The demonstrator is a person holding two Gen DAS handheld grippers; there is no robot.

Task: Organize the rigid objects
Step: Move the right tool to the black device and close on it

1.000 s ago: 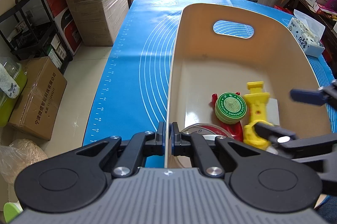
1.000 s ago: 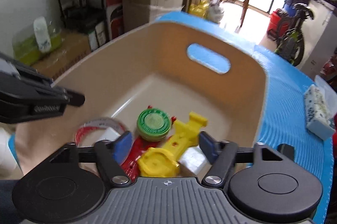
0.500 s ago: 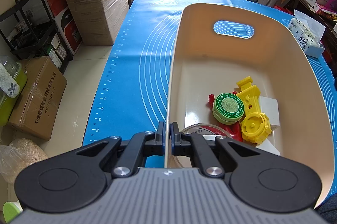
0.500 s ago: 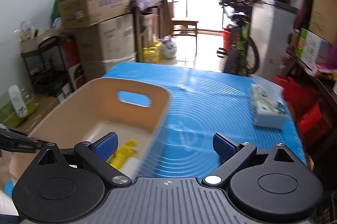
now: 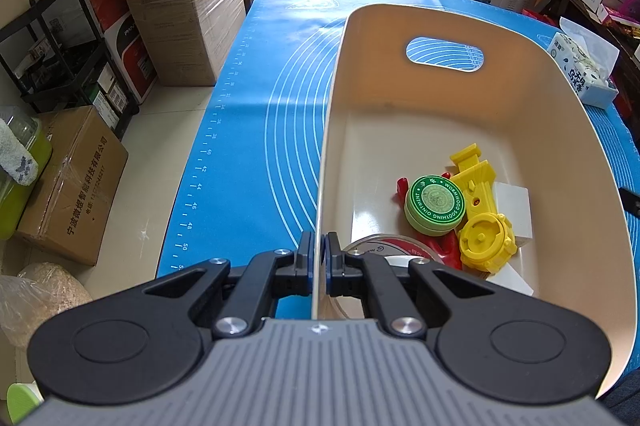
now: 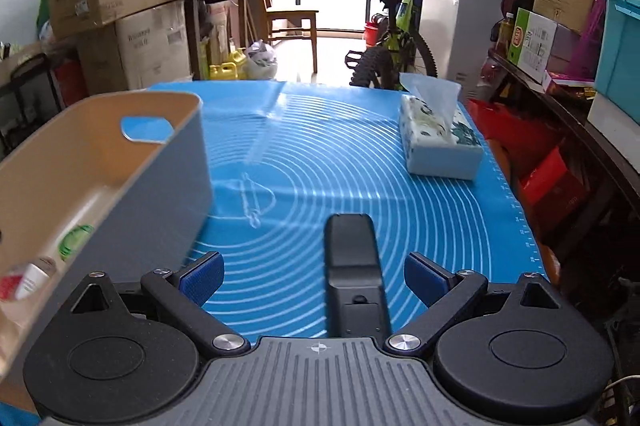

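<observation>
Pinching bin (image 5: 560, 129) rim: left claw (image 5: 317, 266) | right claw (image 6: 314, 276) spread, black remote (image 6: 354, 266) between

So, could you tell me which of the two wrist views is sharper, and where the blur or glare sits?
Left wrist view: sharp throughout, the lettering on the green tin readable; fisheye bends the blue mat edges. Right wrist view: the beige bin at left is smeared with blur, the tissue box stays fairly crisp, and the window behind the bicycle is blown out white.
</observation>
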